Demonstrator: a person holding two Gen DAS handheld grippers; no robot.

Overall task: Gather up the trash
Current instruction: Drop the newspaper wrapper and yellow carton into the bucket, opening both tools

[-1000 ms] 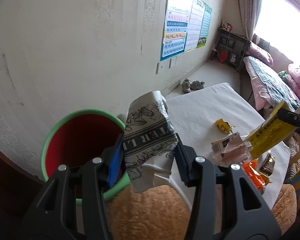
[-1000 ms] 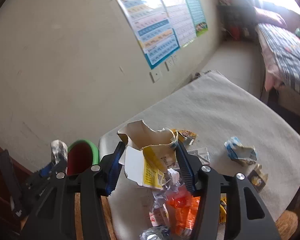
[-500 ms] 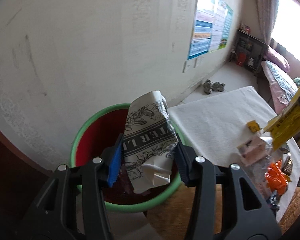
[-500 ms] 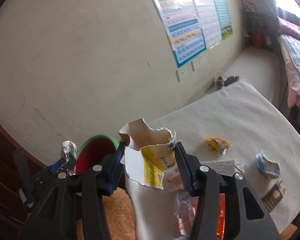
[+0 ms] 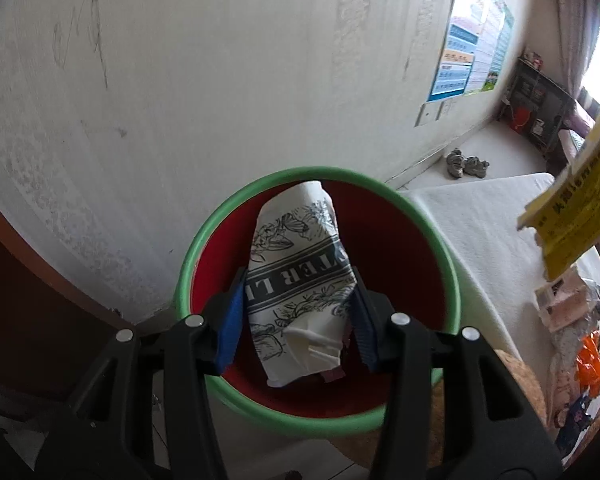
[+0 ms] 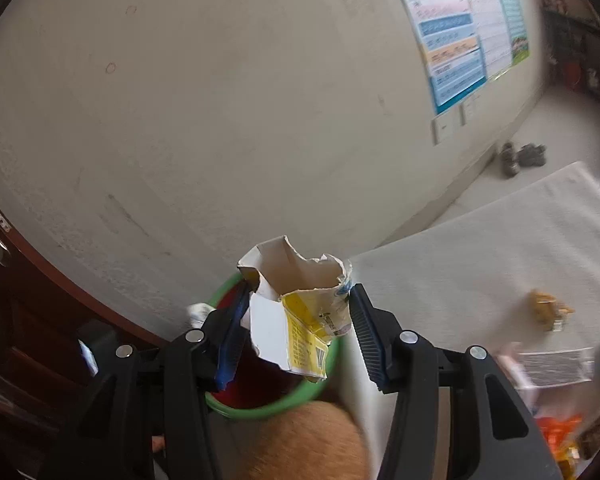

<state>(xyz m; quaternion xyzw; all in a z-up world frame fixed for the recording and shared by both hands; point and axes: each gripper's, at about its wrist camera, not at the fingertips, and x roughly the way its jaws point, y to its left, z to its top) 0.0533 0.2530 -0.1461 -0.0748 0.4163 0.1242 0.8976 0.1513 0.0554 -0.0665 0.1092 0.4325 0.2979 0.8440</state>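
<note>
Left fingers (image 5: 298,322) pinching crumpled printed paper (image 5: 300,276) over round green-rimmed bin (image 5: 440,236); right fingers (image 6: 298,330) pinching torn yellow carton (image 6: 300,312).

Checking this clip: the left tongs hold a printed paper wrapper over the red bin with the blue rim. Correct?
Not quite: the bin's rim is green, not blue, as the left wrist view shows. The left tongs do hold the printed paper wrapper over the red bin.

Crumpled printed paper wrapper (image 5: 298,276); smooth plastic bin (image 5: 440,232); torn matt cardboard carton (image 6: 296,320); rough white cloth on the table (image 6: 480,256).
</note>
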